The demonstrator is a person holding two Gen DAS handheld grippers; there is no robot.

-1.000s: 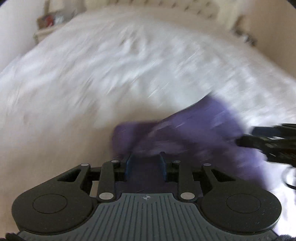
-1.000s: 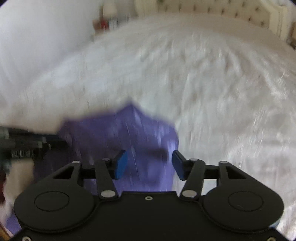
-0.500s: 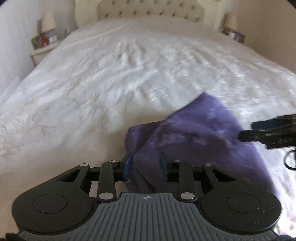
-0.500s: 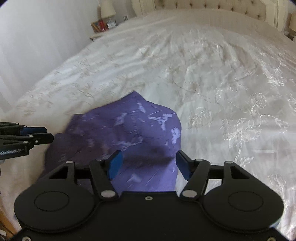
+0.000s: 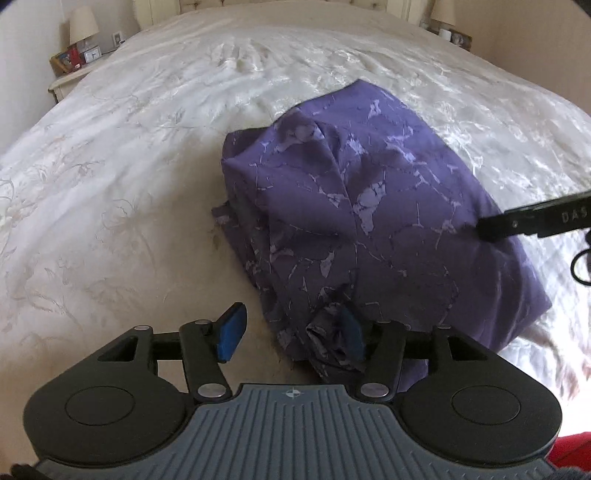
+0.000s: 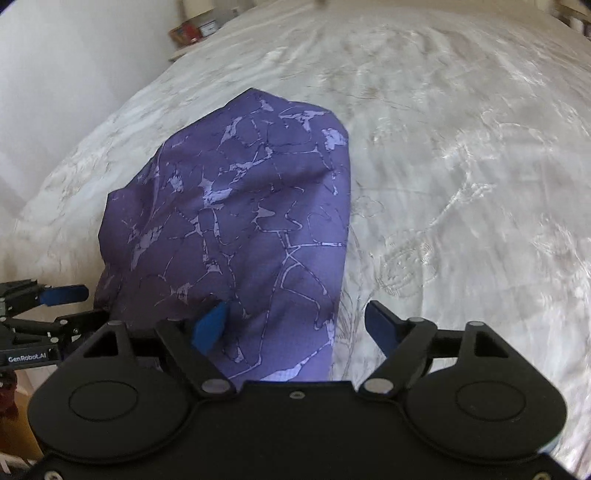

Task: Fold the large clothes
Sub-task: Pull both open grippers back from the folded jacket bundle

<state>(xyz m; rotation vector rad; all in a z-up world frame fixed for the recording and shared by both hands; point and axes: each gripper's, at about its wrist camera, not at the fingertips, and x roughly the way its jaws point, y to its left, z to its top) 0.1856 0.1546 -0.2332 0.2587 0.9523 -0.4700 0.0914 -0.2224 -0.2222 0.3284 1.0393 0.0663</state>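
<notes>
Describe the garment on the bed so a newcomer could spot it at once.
Start with the wide bed under its pale embroidered cover. Near its foot edge, just ahead of both tools, lies a bunched purple garment. It is the only dark thing there, purple with lighter crackle-like markings.

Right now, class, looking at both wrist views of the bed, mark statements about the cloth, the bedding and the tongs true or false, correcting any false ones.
1. The purple patterned garment lies spread out flat. False: it sits bunched in a heap.
2. The white embroidered bedspread lies under it. True.
3. The right tongs are clamped shut. False: their jaws are opening, cloth lying between them.
4. A lamp with a pale shade stands beside the bed. True.
5. The left tongs are opening. True.
</notes>
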